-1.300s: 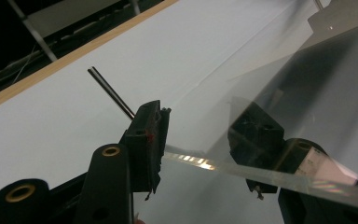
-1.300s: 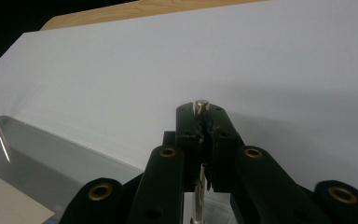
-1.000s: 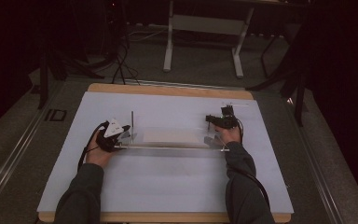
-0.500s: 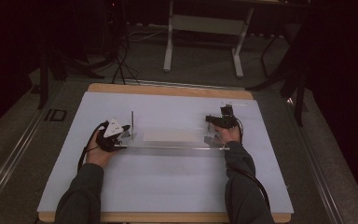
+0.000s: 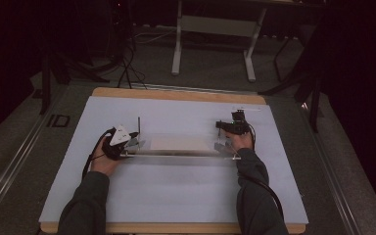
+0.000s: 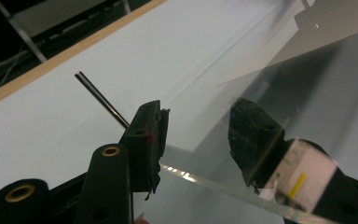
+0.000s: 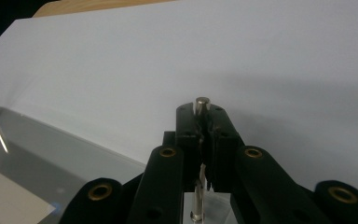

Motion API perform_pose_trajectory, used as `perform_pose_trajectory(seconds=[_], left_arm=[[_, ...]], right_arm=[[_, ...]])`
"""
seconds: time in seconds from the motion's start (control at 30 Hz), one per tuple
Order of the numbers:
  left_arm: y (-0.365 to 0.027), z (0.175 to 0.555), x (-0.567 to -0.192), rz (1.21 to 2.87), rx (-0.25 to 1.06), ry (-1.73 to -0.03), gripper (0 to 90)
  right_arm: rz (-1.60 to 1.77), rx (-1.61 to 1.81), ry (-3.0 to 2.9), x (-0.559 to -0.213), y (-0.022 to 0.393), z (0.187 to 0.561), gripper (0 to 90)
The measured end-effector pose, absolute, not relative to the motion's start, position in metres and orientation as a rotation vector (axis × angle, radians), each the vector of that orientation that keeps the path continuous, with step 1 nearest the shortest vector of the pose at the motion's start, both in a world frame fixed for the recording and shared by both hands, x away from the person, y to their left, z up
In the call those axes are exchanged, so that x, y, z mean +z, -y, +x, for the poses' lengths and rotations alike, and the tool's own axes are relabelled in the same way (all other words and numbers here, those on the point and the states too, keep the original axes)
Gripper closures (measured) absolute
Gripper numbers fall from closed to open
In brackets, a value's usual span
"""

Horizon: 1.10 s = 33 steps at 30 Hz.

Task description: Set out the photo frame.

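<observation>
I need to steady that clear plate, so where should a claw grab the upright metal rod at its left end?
Grip the metal rod on its bare upper length, coming in level from the side. It stands upright and slim above the clear plate, so pads closing across it probably seat best.

Table (image 5: 176, 205) covered in plain pale blue-white sheet, no pattern; light tan wood edge showing along far and near sides. Clear plate (image 5: 176, 147): colourless, transparent, bright glint along near edge; pale off-white rectangle seen through its middle. Upright rod (image 5: 138, 128) at plate's left end: dark grey metal with thin light streak. Pin (image 7: 202, 103): silvery, dull grey flat top. Left gripper (image 5: 127, 142): black jaws, brass-coloured rivets, small red mark on one pad, light grey three-cornered top plate, white label with yellow stripe. Right gripper (image 7: 203, 112): black, brass-coloured rivets. Sleeves (image 5: 85, 208): dark grey-green. Floor: grey; surroundings near black.
</observation>
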<state>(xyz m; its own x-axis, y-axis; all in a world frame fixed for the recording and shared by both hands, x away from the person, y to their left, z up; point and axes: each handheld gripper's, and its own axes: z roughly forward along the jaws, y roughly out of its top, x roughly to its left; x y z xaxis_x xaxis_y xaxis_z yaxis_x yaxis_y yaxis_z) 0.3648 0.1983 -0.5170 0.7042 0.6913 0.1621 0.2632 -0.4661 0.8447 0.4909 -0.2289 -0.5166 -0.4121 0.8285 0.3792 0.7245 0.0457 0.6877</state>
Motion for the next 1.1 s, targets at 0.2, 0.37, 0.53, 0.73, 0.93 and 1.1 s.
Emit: perform_pose_trajectory(seconds=[0.2,0.37,0.53,0.73,0.93,1.1], left_arm=[[-0.198,0.364,-0.517,2.057,0.623,-0.723,53.4],[-0.199,0.365,-0.517,2.058,0.614,-0.727,53.5],[-0.199,0.365,-0.517,2.057,0.611,-0.729,53.5],[-0.199,0.366,-0.517,2.056,0.606,-0.732,53.5],[-0.199,0.367,-0.515,2.056,0.595,-0.738,53.5],[-0.199,0.368,-0.515,2.06,0.591,-0.737,53.5]], right_arm=[[1.605,1.287,-2.189,-0.515,0.23,0.488,79.2],[1.544,1.225,-2.216,-0.515,0.23,0.483,73.1],[1.463,1.238,-2.225,-0.512,0.239,0.471,64.6],[1.376,1.199,-2.22,-0.51,0.253,0.454,64.1],[1.309,1.149,-2.242,-0.511,0.262,0.438,63.4],[1.255,1.146,-2.269,-0.517,0.267,0.426,63.9]])
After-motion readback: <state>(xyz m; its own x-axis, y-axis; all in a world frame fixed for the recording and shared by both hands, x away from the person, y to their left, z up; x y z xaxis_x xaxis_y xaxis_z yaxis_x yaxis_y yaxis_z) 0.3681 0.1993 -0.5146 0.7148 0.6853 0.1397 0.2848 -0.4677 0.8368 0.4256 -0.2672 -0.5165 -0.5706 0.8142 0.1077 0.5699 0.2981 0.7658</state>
